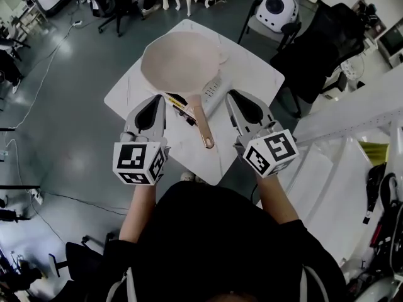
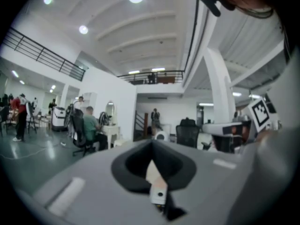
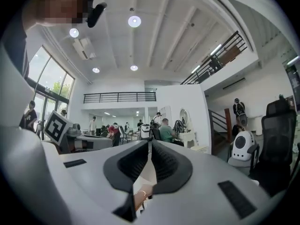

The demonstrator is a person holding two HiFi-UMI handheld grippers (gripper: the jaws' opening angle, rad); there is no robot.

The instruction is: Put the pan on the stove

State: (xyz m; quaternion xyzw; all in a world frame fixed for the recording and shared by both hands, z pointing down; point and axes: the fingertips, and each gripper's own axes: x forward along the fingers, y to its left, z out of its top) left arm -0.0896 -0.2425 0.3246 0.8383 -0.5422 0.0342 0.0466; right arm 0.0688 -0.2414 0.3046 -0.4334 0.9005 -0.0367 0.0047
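A pale pink pan (image 1: 179, 65) with a copper handle (image 1: 201, 123) lies on the small white table (image 1: 258, 68), over a light grey stove (image 1: 215, 90) of which only a corner shows. The handle points toward me, between my two grippers. My left gripper (image 1: 153, 99) hovers left of the handle with its jaws shut and nothing in them. My right gripper (image 1: 233, 94) hovers right of the handle, also shut and empty. In the left gripper view the left gripper (image 2: 152, 143) points level across the room. The right gripper (image 3: 150, 143) does the same in its own view, with a bit of the handle (image 3: 139, 197) showing below the jaws.
A black and yellow object (image 1: 180, 104) lies on the table beside the pan's handle. A white round machine on a chair (image 1: 277, 8) and a black chair (image 1: 321, 49) stand behind the table at the right. Cables run over the grey floor at the left.
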